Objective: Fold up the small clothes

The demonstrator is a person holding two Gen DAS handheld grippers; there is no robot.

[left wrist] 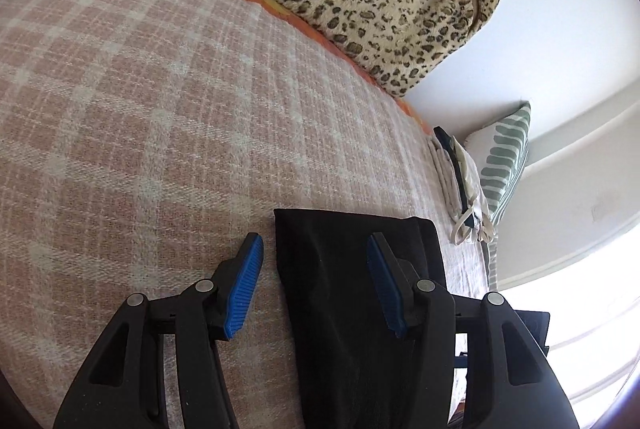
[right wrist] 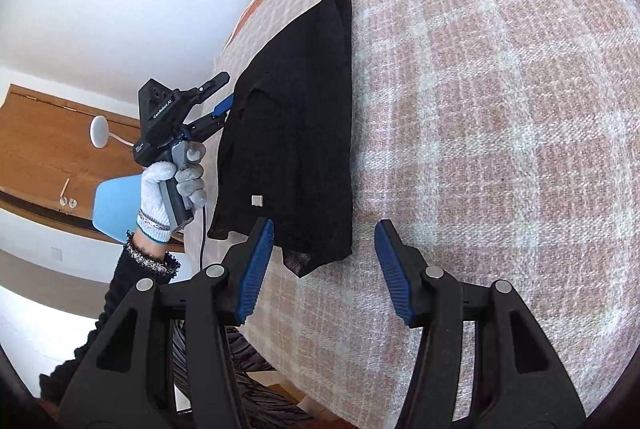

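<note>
Your grippers, left (left wrist: 315, 283) and right (right wrist: 324, 271), both gape empty; the garment (right wrist: 296, 133) runs lengthwise along the blanket's (right wrist: 500, 117) edge, left nearer.

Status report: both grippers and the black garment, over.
Left gripper open, jaws astride the black garment's edge. Right gripper open, holding nothing. Garment lies partly folded on the plaid blanket. Nothing in the way.

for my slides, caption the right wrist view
Open right gripper above a folded black garment on a plaid blanket.
</note>
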